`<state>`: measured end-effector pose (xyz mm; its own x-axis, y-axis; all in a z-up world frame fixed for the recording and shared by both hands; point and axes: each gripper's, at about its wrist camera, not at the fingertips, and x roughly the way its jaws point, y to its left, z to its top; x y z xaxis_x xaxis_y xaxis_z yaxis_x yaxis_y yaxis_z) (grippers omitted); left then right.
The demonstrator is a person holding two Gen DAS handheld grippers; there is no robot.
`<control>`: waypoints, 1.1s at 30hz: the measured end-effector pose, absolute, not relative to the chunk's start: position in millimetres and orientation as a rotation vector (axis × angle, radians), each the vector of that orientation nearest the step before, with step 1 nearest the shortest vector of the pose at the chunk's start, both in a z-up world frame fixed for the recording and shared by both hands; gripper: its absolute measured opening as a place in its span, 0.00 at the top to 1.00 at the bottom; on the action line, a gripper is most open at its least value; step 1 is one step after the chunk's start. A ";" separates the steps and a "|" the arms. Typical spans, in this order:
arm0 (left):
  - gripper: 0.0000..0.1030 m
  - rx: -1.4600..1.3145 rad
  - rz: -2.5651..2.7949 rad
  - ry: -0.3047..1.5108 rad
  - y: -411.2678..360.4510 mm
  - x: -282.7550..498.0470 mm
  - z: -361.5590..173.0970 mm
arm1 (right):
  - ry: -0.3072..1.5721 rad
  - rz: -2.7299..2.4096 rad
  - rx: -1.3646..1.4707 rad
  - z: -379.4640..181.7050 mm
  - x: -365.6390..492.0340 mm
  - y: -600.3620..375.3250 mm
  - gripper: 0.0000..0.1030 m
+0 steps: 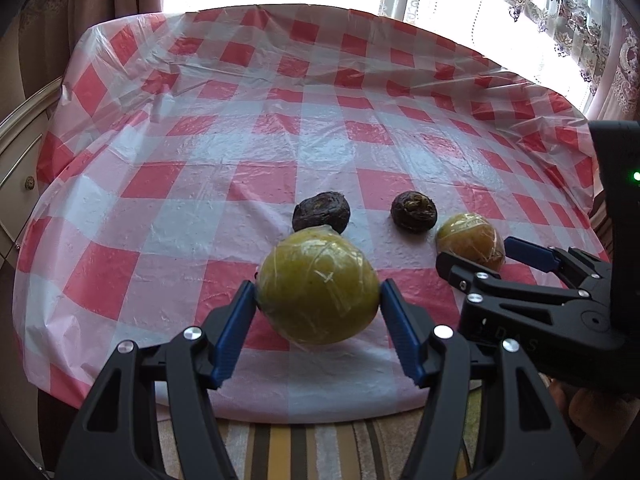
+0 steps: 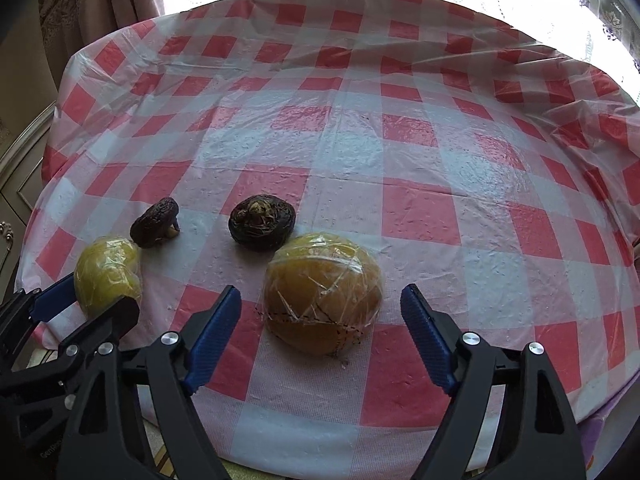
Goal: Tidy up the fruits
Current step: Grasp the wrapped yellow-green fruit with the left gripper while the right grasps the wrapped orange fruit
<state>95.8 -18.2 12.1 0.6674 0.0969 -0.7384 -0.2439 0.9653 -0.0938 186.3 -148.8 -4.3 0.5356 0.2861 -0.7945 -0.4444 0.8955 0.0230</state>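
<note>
The left tool [image 1: 318,300] grips a greenish wrapped fruit [image 1: 318,286]. The right tool [image 2: 320,316] stands open around an orange wrapped fruit [image 2: 322,298] (slippery film); centre it, squeeze gently.

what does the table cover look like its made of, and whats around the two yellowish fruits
Table cover: thin glossy plastic sheet, probably; it wrinkles and throws glare. Greenish-yellow fruit in the left gripper and orange-yellow fruit between the right gripper pads: clear cling film, seemingly; shiny creases cross the skin.
</note>
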 end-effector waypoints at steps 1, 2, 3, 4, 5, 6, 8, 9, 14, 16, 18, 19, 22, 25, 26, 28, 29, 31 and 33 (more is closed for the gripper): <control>0.38 -0.192 0.194 0.819 -18.1 95.9 11.9 | 0.916 0.438 -0.198 -6.4 188.2 -146.8 0.30; 0.38 -0.192 0.195 0.819 -17.7 96.3 11.6 | 0.916 0.436 -0.206 -7.5 189.0 -145.4 0.31; 0.38 -0.192 0.197 0.820 -17.6 96.5 11.2 | 0.912 0.432 -0.213 -7.3 188.9 -144.4 0.33; 0.38 -0.191 0.196 0.821 -17.5 96.6 11.0 | 0.909 0.431 -0.218 -7.5 188.5 -143.5 0.33; 0.38 -0.191 0.197 0.821 -17.6 96.5 10.9 | 0.907 0.434 -0.219 -7.7 188.0 -143.5 0.35; 0.38 -0.191 0.197 0.820 -17.6 96.4 10.9 | 0.901 0.437 -0.218 -7.4 186.8 -143.9 0.40; 0.38 -0.189 0.196 0.820 -18.0 96.3 10.6 | 0.892 0.435 -0.223 -7.1 184.1 -144.1 0.40; 0.38 -0.187 0.196 0.820 -18.1 96.5 10.4 | 0.887 0.432 -0.226 -7.1 182.8 -144.0 0.40; 0.38 -0.176 0.195 0.818 -21.3 96.4 10.1 | 0.870 0.423 -0.217 -4.5 177.1 -149.1 0.40; 0.38 -0.170 0.194 0.816 -22.4 96.1 10.6 | 0.860 0.417 -0.206 -1.6 174.7 -152.8 0.40; 0.38 -0.166 0.193 0.815 -23.7 95.5 11.0 | 0.853 0.412 -0.197 0.5 172.4 -156.0 0.40; 0.38 -0.164 0.193 0.815 -24.2 95.3 11.3 | 0.851 0.410 -0.193 1.4 171.2 -157.7 0.40; 0.38 -0.161 0.193 0.814 -24.6 95.3 11.5 | 0.844 0.404 -0.180 4.4 168.2 -162.5 0.40; 0.38 -0.160 0.194 0.813 -24.8 94.9 11.5 | 0.840 0.401 -0.175 5.9 164.2 -166.3 0.40; 0.38 -0.159 0.194 0.812 -24.8 94.7 11.7 | 0.838 0.400 -0.173 6.6 162.7 -167.7 0.40; 0.38 -0.155 0.194 0.810 -25.7 94.6 13.1 | 0.834 0.398 -0.169 8.5 160.1 -170.4 0.40; 0.38 -0.152 0.194 0.809 -25.9 94.8 13.4 | 0.833 0.398 -0.167 9.4 158.8 -172.1 0.40; 0.38 -0.151 0.194 0.808 -26.7 94.7 14.1 | 0.833 0.397 -0.163 10.2 156.2 -175.2 0.40; 0.38 -0.149 0.194 0.807 -27.4 94.7 14.7 | 0.834 0.394 -0.157 10.7 153.5 -178.3 0.40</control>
<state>94.7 -27.4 14.7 0.6754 0.1156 -0.7283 -0.2287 0.9718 -0.0577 153.5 -178.3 10.7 0.6050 0.2784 -0.7460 -0.4002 0.9163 0.0174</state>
